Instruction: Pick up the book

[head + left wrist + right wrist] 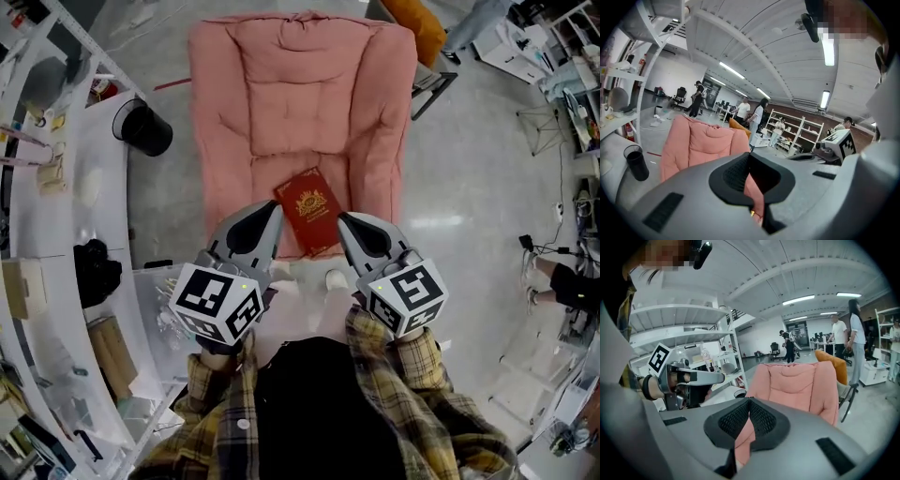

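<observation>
A red book (309, 210) with a gold emblem lies flat on the front of the seat of a pink padded armchair (300, 84). In the head view my left gripper (275, 208) points at the book's left edge and my right gripper (343, 217) at its right edge. Both are close beside the book and hold nothing. In the left gripper view the left gripper (750, 155) has its jaws together, with the armchair (701, 143) beyond them. The right gripper (749, 401) is likewise shut in its own view, facing the armchair (797, 383). The book is hidden behind the jaws in both gripper views.
A white curved counter (56, 216) with clutter runs along the left, and a black cup (145, 127) stands on it. An orange cushion (422, 23) sits on a chair behind the armchair. Several people (750, 115) and white shelves (797, 133) are far back.
</observation>
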Action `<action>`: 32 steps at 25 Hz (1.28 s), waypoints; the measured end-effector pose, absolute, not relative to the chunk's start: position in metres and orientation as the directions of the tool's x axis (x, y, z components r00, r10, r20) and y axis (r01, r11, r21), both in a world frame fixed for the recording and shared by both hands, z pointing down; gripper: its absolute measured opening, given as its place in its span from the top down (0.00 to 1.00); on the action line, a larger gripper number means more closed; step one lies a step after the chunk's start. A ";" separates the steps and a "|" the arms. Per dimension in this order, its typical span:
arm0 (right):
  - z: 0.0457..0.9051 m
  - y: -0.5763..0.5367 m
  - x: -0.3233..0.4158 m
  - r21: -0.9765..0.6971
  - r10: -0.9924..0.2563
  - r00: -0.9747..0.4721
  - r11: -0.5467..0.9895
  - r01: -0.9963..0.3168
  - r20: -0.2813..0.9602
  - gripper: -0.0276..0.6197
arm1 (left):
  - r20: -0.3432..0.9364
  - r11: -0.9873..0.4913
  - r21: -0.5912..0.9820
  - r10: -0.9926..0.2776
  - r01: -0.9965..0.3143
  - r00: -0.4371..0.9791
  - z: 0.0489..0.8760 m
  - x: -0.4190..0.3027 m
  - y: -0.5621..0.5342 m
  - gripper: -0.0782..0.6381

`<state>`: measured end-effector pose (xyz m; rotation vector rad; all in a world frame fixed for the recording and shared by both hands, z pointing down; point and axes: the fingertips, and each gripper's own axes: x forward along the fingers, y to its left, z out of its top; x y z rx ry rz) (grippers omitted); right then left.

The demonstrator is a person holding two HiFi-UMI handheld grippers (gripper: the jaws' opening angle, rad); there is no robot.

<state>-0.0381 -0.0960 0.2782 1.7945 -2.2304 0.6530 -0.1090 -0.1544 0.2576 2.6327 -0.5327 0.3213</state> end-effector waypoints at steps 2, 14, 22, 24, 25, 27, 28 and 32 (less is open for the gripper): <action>0.286 -0.098 -0.035 -0.217 -0.877 -0.198 0.111 -0.970 0.437 0.93 | 0.322 -0.842 0.377 -0.271 -0.386 0.907 0.268 -0.108 -0.159 0.89; 0.353 -0.077 -0.022 -0.282 -0.838 -0.093 -0.075 -0.956 0.538 0.93 | 0.435 -0.821 0.500 -0.037 -0.276 0.900 0.363 -0.079 -0.139 0.89; 0.413 -0.077 -0.005 -0.318 -0.805 -0.129 -0.077 -0.945 0.579 0.93 | 0.490 -0.729 0.597 0.001 -0.335 0.872 0.450 -0.069 -0.127 0.89; 0.430 -0.076 -0.002 -0.328 -0.797 -0.137 -0.079 -0.941 0.588 0.93 | 0.508 -0.712 0.609 0.010 -0.351 0.861 0.472 -0.068 -0.124 0.89; 0.439 -0.075 0.000 -0.333 -0.792 -0.141 -0.082 -0.939 0.594 0.93 | 0.517 -0.702 0.616 0.018 -0.357 0.856 0.483 -0.068 -0.120 0.89; 0.457 -0.076 0.005 -0.336 -0.784 -0.146 -0.084 -0.938 0.604 0.93 | 0.529 -0.689 0.626 0.033 -0.364 0.848 0.504 -0.066 -0.116 0.89; 0.465 -0.078 0.008 -0.334 -0.782 -0.146 -0.083 -0.939 0.606 0.93 | 0.534 -0.685 0.630 0.040 -0.366 0.845 0.514 -0.064 -0.114 0.89; 0.493 -0.086 0.019 -0.337 -0.778 -0.155 -0.077 -0.938 0.609 0.93 | 0.554 -0.660 0.650 0.073 -0.376 0.829 0.558 -0.060 -0.105 0.89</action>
